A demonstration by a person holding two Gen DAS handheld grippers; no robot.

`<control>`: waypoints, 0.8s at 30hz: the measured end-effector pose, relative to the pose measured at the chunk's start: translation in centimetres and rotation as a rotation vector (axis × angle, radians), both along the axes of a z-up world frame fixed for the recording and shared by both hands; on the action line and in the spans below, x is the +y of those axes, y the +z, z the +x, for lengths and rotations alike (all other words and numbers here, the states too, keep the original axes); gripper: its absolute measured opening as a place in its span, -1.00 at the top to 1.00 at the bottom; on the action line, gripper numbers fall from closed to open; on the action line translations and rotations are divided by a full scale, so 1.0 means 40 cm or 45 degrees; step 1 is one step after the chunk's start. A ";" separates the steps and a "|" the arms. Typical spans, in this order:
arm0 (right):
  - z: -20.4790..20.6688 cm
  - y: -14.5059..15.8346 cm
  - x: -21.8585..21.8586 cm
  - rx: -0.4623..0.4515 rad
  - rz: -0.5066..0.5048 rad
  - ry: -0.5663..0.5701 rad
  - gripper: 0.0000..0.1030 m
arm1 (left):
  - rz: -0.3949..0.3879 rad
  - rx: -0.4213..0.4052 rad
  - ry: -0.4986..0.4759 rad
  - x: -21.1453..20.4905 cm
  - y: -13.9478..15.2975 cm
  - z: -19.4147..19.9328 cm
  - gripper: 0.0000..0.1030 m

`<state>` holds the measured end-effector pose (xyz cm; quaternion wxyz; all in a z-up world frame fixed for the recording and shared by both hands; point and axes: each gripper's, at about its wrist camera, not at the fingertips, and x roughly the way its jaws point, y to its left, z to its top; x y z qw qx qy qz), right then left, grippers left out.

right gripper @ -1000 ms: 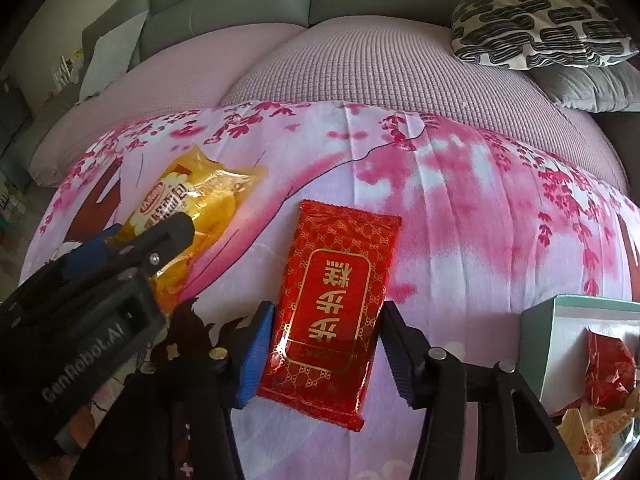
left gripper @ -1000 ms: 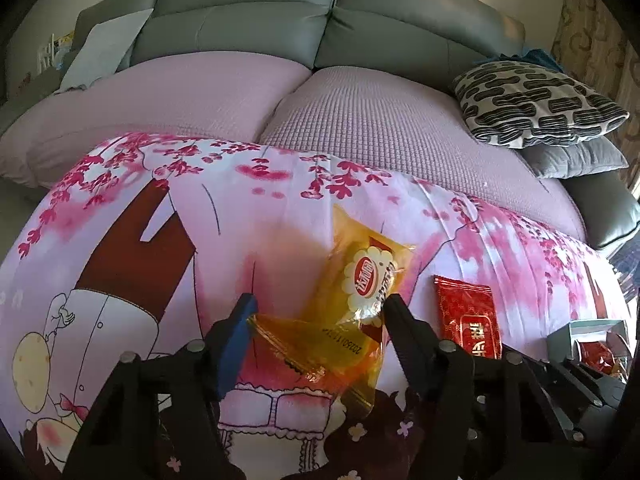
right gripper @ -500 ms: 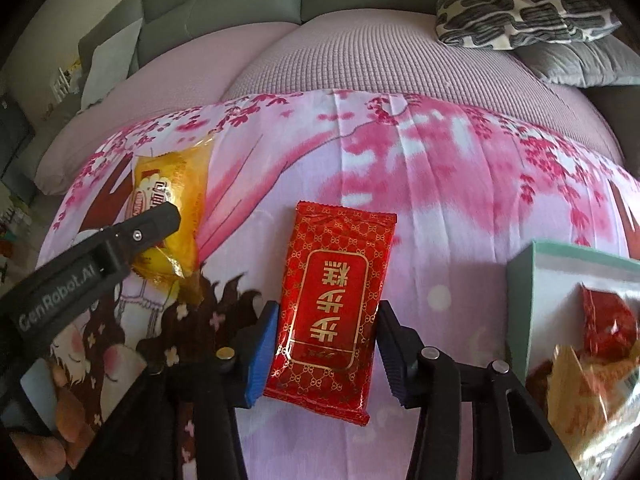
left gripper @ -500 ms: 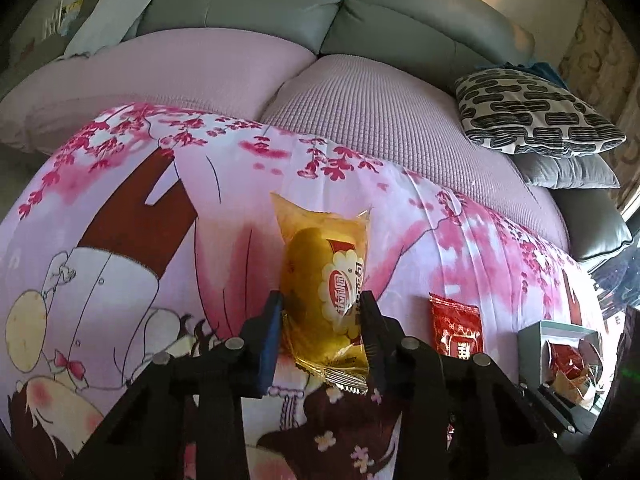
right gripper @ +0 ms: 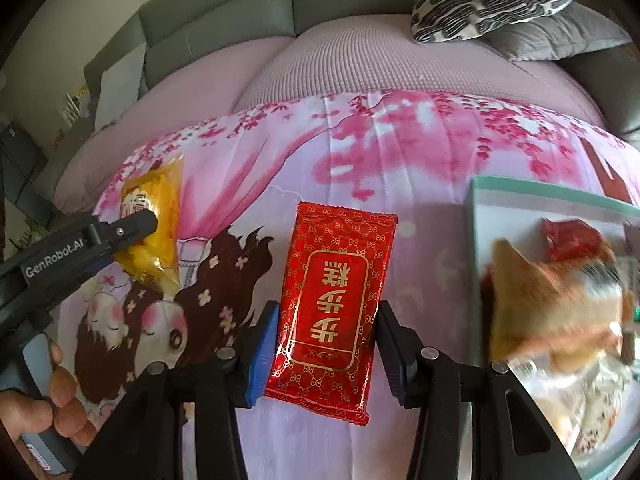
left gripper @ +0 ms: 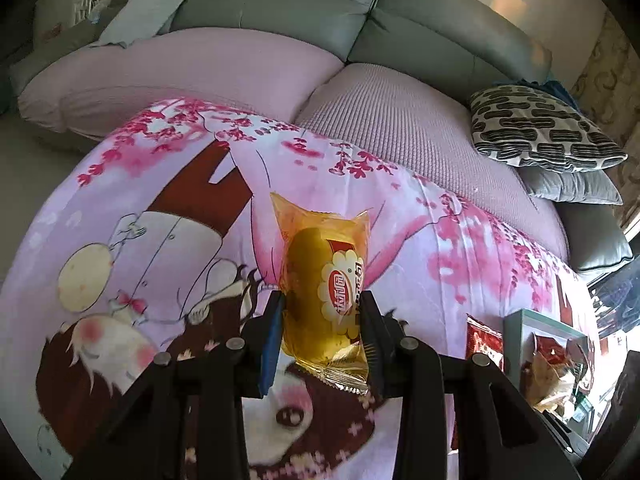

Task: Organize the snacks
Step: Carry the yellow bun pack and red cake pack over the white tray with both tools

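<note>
A yellow snack packet (left gripper: pixel 320 292) hangs upright above the pink cartoon blanket (left gripper: pixel 440 248), and my left gripper (left gripper: pixel 321 300) is shut on its lower half. The right wrist view shows the same packet (right gripper: pixel 160 188) at the left, behind a left finger (right gripper: pixel 132 230). My right gripper (right gripper: pixel 328 308) is shut on a red packet with gold writing (right gripper: pixel 332 296), pads on its long edges, lifted off the blanket. That red packet (left gripper: pixel 482 340) also shows at the lower right of the left wrist view. A teal-rimmed box (right gripper: pixel 540 194) holding several snacks sits just right of the red packet.
The blanket covers a low surface in front of a grey sofa with pink seat covers (left gripper: pixel 248 64). A black-and-white patterned pillow (left gripper: pixel 540 128) lies at the right. The box (left gripper: pixel 532 316) stands near the blanket's right edge. A person's hand (right gripper: pixel 60 392) holds the left gripper's handle.
The left jaws closed on the yellow packet, stood it upright and lifted it. The right gripper rose with the red packet and moved toward the box, which now looms larger.
</note>
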<state>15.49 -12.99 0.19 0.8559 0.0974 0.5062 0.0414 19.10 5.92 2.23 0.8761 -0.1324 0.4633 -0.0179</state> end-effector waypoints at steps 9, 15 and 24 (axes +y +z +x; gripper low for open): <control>-0.114 0.075 -0.047 -0.122 0.085 -0.042 0.03 | 0.031 -0.103 -0.045 -0.068 0.088 -0.093 0.26; -0.156 0.107 -0.077 -0.172 0.091 -0.058 0.03 | 0.078 -0.168 -0.075 -0.108 0.131 -0.133 0.26; -0.192 0.163 -0.155 -0.254 0.104 -0.134 0.03 | 0.102 -0.290 -0.160 -0.192 0.204 -0.171 0.26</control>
